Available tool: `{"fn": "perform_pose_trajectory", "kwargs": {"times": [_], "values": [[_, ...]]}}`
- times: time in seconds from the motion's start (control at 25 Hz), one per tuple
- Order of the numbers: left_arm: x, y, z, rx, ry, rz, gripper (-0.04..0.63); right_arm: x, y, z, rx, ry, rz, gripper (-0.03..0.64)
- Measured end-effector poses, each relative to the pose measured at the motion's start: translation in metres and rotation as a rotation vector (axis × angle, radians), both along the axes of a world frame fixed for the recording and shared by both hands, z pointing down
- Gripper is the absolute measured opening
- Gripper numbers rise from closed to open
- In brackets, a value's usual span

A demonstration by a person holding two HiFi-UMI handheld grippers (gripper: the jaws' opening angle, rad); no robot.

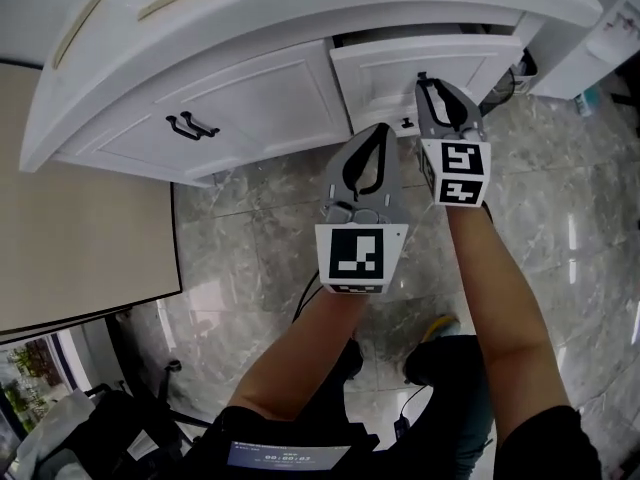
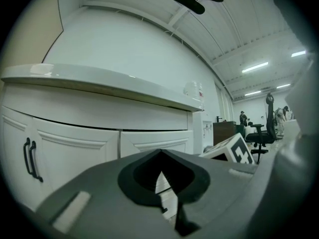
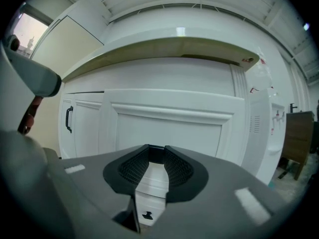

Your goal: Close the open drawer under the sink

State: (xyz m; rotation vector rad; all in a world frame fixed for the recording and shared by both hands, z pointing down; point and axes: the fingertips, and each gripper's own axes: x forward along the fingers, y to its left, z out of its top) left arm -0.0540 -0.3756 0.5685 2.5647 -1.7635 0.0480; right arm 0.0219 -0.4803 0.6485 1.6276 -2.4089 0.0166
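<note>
The white drawer front (image 1: 428, 66) under the sink counter stands out from the cabinet face, a dark gap showing along its top. A small black knob (image 1: 407, 123) sits at its lower edge. My right gripper (image 1: 424, 80) is shut, its tip at or very near the drawer panel's middle. My left gripper (image 1: 379, 130) is also shut and holds nothing, a little short of the drawer's lower left. The right gripper view has the panel (image 3: 169, 128) close ahead and the knob (image 3: 147, 215) showing below my shut gripper (image 3: 149, 147). The left gripper (image 2: 162, 153) view shows the drawer (image 2: 154, 146) beyond its tip.
A pair of cabinet doors with black handles (image 1: 192, 125) lies left of the drawer. The curved white countertop (image 1: 300, 13) overhangs everything. The floor (image 1: 260, 248) is grey marble tile. A beige panel (image 1: 80, 198) is at the left. A person's forearms and legs are below.
</note>
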Motion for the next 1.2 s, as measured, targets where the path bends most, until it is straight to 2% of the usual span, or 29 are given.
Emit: {"fn": "perform_pose_trajectory", "kwargs": {"times": [0.16, 0.28, 0.44, 0.48, 0.6, 0.8, 1.2], "values": [[-0.009, 0.001, 0.005, -0.017, -0.031, -0.002, 0.000, -0.009, -0.017, -0.001, -0.003, 0.008, -0.007, 0.124], [-0.013, -0.003, 0.007, -0.003, -0.017, -0.024, 0.000, -0.008, -0.023, -0.002, -0.003, 0.001, -0.007, 0.149], [-0.015, -0.002, 0.001, -0.020, -0.014, -0.028, 0.000, -0.003, -0.020, -0.002, -0.034, -0.006, 0.015, 0.123], [-0.015, 0.000, -0.004, -0.026, -0.018, -0.029, 0.000, -0.001, -0.016, -0.006, -0.041, -0.018, 0.029, 0.013], [-0.014, 0.006, -0.030, -0.046, -0.023, -0.026, 0.001, -0.006, 0.009, -0.037, -0.038, -0.040, -0.002, 0.023], [-0.016, 0.020, -0.112, -0.062, -0.024, -0.018, 0.000, -0.018, 0.059, -0.142, -0.025, -0.066, -0.047, 0.023], [-0.043, 0.061, -0.334, -0.007, -0.043, 0.006, 0.001, -0.023, 0.161, -0.417, 0.090, -0.112, -0.059, 0.021]]}}
